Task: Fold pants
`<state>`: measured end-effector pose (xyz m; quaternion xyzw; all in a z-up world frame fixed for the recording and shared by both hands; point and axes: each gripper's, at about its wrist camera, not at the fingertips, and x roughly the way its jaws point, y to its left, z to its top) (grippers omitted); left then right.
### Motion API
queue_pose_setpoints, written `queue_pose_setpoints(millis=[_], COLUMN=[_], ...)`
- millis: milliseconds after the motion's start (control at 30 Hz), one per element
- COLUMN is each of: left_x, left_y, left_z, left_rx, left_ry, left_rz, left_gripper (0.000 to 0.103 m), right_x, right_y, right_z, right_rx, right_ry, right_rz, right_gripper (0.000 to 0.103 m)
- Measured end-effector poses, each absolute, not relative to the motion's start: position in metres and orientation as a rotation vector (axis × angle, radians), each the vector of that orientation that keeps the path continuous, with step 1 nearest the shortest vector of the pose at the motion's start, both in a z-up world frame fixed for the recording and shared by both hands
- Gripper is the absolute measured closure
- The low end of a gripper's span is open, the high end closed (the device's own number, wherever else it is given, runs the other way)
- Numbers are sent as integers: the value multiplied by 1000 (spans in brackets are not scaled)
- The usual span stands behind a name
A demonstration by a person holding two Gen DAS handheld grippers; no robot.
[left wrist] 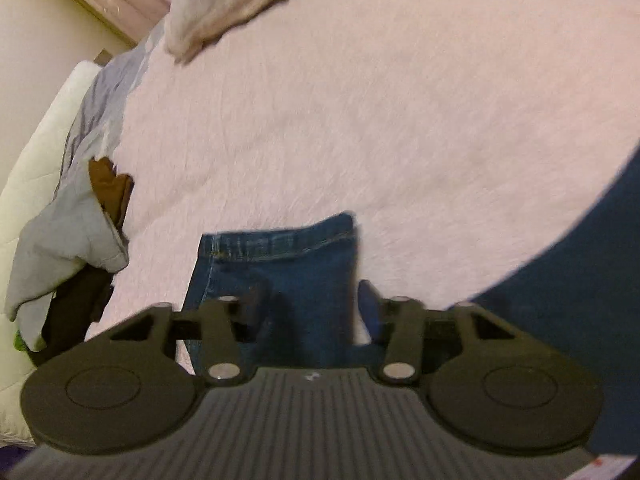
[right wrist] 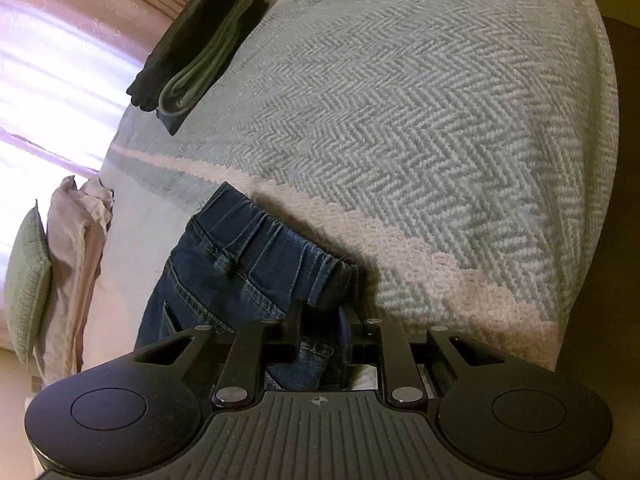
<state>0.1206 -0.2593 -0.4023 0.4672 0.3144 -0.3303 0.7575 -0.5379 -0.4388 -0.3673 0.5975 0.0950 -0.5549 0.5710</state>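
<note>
Pants waistband sits pinched in right tool; left tool gapes over the hem.

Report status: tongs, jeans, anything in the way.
Left tongs open over jeans hem. Right tongs astride the jeans waistband, grip unclear. Folded dark clothes sit far up the blanket, clear of the work.
</note>
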Motion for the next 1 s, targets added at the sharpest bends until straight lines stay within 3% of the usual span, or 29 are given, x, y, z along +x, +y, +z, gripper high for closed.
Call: queue_pose_setpoints(millis=[33, 67, 233, 300, 467, 567, 700, 800, 1000], left_x=[126, 133, 172, 192, 214, 217, 224, 224, 197], left_y=[-252, -240, -125, -64, 26, 44, 48, 47, 55], left_z=[-397, -386, -313, -303, -359, -381, -392, -385, -356], left_rx=[960, 866, 341, 120, -229, -420, -518, -418, -298], left_ry=[701, 726, 710, 782, 1071, 1098, 1107, 1088, 1003], left_rz=[-728, -730, -549, -412, -259, -247, -245, -248, -337], left_gripper=[98, 99, 100, 101, 96, 93, 88, 103, 103], right_x=[-538, -538, -536, -535, -535, -535, -533, -532, -540], right_y=[-439, -441, -443, -444, -445, -449, -455, -455, -462], right_z=[-368, -368, -368, -370, -371, -369, -364, -359, -337], right_rx=[1405, 1408, 1390, 1392, 1402, 1410, 1400, 1386, 1342], right_ry=[226, 227, 244, 246, 248, 263, 302, 287, 247], right_rz=[-1303, -1302, -1303, -1308, -1318, -1307, -1300, -1306, -1262], right_gripper=[87, 87, 87, 87, 87, 87, 88, 93, 95])
